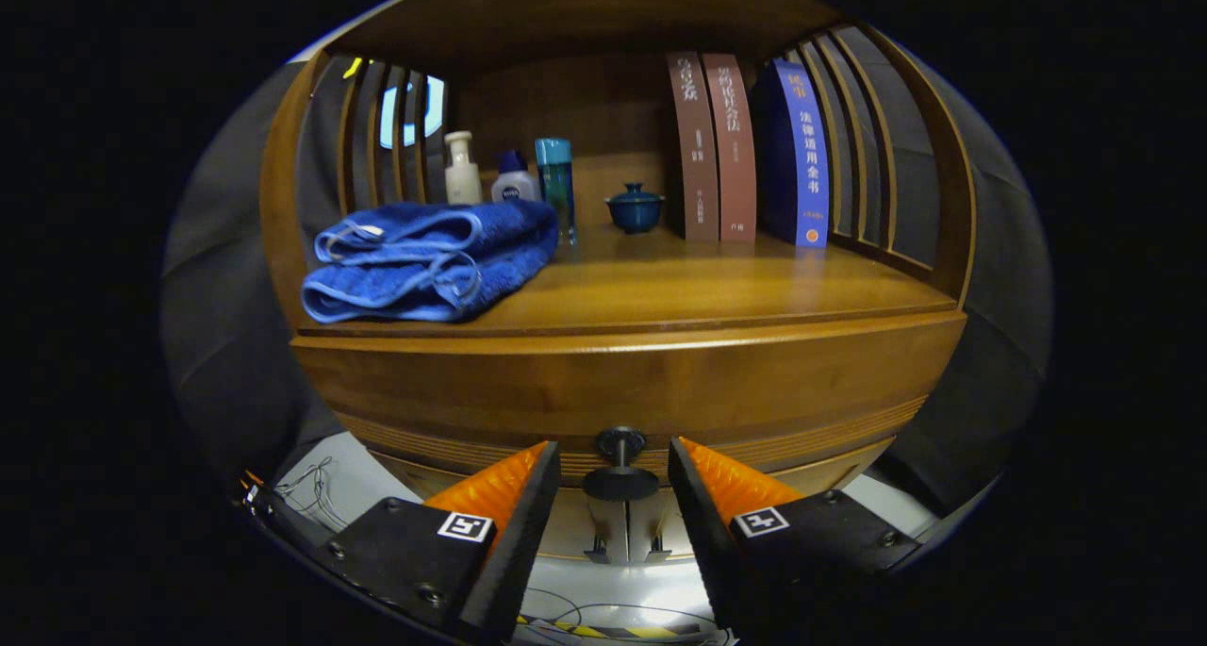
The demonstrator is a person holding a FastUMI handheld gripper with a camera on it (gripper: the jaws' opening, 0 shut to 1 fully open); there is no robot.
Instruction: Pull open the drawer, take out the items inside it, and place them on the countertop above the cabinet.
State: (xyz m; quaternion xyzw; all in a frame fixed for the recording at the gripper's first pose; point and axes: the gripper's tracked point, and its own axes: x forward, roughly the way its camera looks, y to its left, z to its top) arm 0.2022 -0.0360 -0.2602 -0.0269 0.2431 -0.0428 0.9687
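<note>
A wooden cabinet faces me, its drawer front [622,391] closed below the countertop [717,292]. A dark round knob [620,462] sticks out of the drawer front and sits between my fingers. My gripper [615,472] is open, one finger on each side of the knob, with a gap left on both sides. What the drawer holds is hidden.
On the countertop lie a folded blue towel [429,259] at the left, with a cream bottle [462,168], a white-and-blue bottle [514,182] and a teal bottle [555,186] behind it. A small blue lidded cup [635,208] and three upright books [750,151] stand at the back right.
</note>
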